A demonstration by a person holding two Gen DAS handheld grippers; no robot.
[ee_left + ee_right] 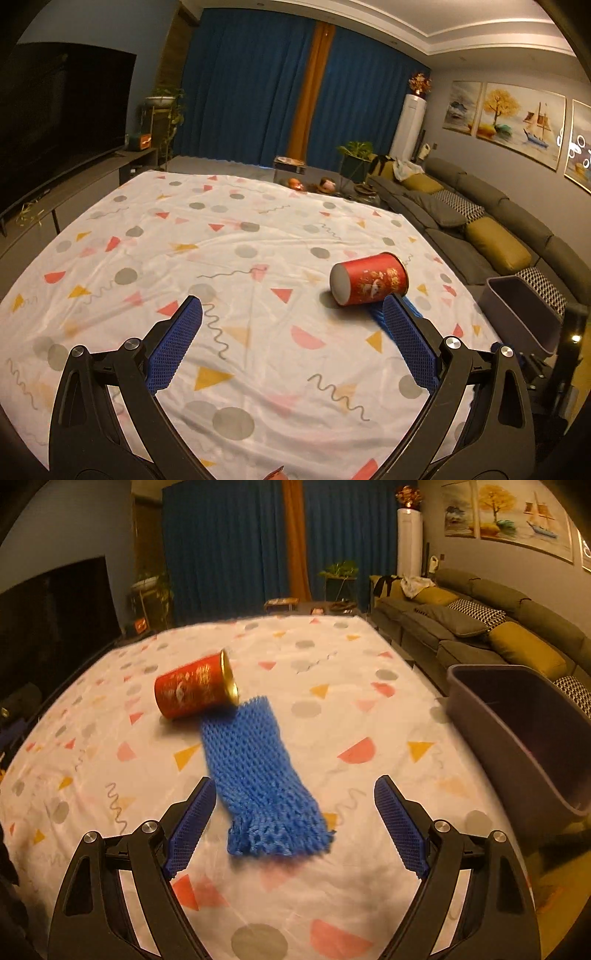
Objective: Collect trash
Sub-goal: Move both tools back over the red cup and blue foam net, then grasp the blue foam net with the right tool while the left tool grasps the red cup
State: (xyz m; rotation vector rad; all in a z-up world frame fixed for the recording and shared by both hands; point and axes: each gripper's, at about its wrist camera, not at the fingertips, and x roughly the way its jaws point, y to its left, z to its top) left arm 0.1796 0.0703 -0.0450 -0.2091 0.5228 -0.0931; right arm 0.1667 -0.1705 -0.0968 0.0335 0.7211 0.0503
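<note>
A red can (369,278) lies on its side on the patterned tablecloth (221,236); it also shows in the right wrist view (195,691). A blue foam net sleeve (264,775) lies flat on the cloth, its far end touching the can. My right gripper (295,794) is open and empty, its fingers either side of the sleeve's near end, above the cloth. My left gripper (291,312) is open and empty; its right finger (406,336) hides most of the sleeve, just short of the can.
A grey bin (524,731) stands off the table's right edge, also in the left wrist view (521,314). A sofa with cushions (480,229) runs along the right wall. A TV on a low cabinet (55,122) is at the left.
</note>
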